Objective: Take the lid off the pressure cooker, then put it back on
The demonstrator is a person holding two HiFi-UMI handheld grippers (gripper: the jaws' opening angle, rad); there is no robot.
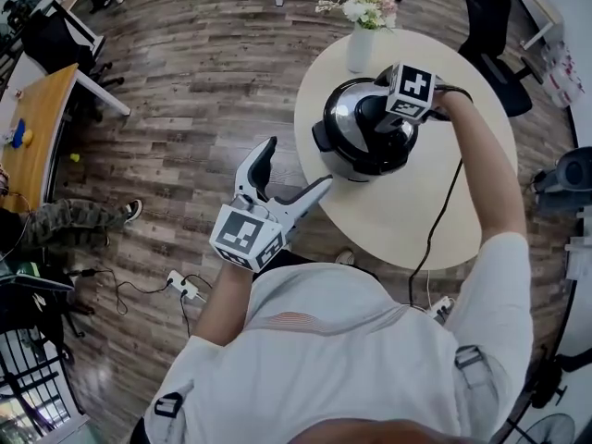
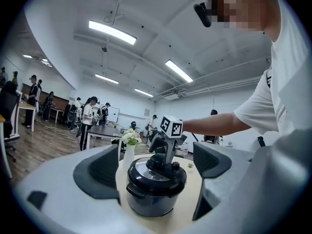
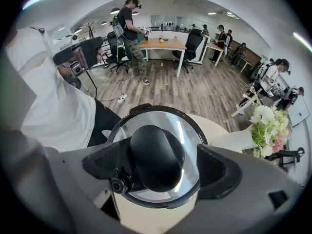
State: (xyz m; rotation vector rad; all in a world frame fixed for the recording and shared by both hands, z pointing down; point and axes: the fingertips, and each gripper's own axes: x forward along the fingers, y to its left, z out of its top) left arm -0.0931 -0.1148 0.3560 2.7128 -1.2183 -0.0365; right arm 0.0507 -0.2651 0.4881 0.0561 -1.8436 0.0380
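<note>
The right gripper [image 3: 163, 172] straddles the lid's [image 3: 192, 130] black knob [image 3: 155, 150], jaws apart (gap on one side); the left gripper [image 2: 156, 165] gapes empty, pressure cooker [image 2: 153, 199] straight ahead.

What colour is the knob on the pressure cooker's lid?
The knob is black. It shows best in the right gripper view.

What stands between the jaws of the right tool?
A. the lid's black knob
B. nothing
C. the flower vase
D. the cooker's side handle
A: in the right gripper view the jaws of the right tool stand on either side of the black knob of the lid.
</note>
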